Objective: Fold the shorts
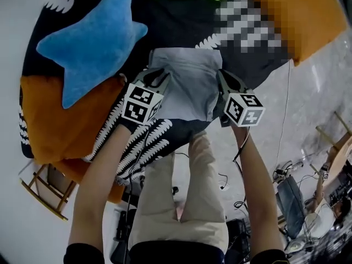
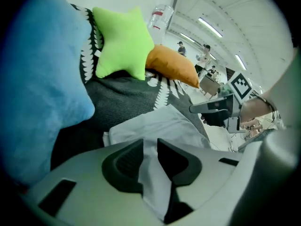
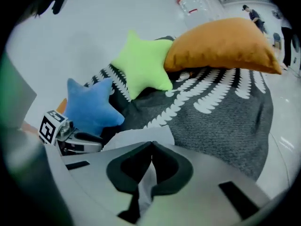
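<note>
The dark patterned blanket (image 1: 181, 21) carries the pale grey shorts (image 1: 190, 87), which lie flat near its front edge between 2 grippers. The right gripper (image 3: 151, 150) is clenched on a fold of the shorts. The left gripper (image 2: 149, 149) has its jaws slightly parted, with cloth loose between them. The left probably needs a firm bite first. Then both should lift evenly, keeping the edge taut.

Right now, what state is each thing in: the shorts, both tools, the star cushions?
shorts: lying on the blanket, near edge between both tools' jaws.
left tool: jaws apart, shorts fabric between them.
right tool: shut on the shorts' edge.
blue star cushion: lying flat, untouched.
green star cushion: lying beside the orange cushion.
</note>
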A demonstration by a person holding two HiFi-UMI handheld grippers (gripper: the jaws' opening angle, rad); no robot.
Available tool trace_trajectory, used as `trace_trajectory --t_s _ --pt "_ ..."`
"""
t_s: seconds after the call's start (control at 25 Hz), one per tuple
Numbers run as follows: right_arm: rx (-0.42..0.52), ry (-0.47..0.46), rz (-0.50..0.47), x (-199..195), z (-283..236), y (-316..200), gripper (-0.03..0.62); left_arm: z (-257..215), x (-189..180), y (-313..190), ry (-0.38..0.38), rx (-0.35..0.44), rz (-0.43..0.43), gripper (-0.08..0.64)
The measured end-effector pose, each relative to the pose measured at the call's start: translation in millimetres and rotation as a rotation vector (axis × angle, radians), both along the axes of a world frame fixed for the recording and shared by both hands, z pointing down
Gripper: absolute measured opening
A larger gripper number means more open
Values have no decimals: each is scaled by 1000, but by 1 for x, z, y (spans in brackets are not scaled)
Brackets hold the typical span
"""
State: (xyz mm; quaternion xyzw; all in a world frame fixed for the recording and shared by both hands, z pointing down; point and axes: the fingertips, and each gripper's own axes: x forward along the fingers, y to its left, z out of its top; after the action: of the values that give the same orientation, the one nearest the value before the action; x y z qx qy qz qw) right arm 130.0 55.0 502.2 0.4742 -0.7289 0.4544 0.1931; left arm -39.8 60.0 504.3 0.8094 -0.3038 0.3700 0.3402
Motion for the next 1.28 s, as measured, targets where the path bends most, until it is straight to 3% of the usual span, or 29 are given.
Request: trace_trajectory --t_s 0.08,0.2,0.32,0.48,0.64,0.84,1.0,1.16,1.28 --pt "-35 2 38 8 -1 9 41 -8 -20 4 -7 -26 -71 166" --pt "-164 -14 37 11 27 39 200 18 -43 21 -40 -156 -166 259" --pt "-267 -16 25 4 59 71 263 48 -48 46 -56 -281 -175 287" --pt "-241 73 44 -4 73 73 319 68 -34 52 -23 -309 -237 316" --pt "-208 132 151 -12 63 76 305 64 -40 57 -96 -283 -329 318" --pt "-203 191 104 -37 58 84 232 62 -40 65 -210 -239 -385 328" --pt "-213 175 108 -33 62 96 169 58 -31 77 -250 -219 -345 145" --pt "-227 120 57 -27 54 105 61 53 -23 85 -162 -250 -332 44" --pt "-219 29 32 -22 38 108 46 33 -18 85 51 -269 -358 38"
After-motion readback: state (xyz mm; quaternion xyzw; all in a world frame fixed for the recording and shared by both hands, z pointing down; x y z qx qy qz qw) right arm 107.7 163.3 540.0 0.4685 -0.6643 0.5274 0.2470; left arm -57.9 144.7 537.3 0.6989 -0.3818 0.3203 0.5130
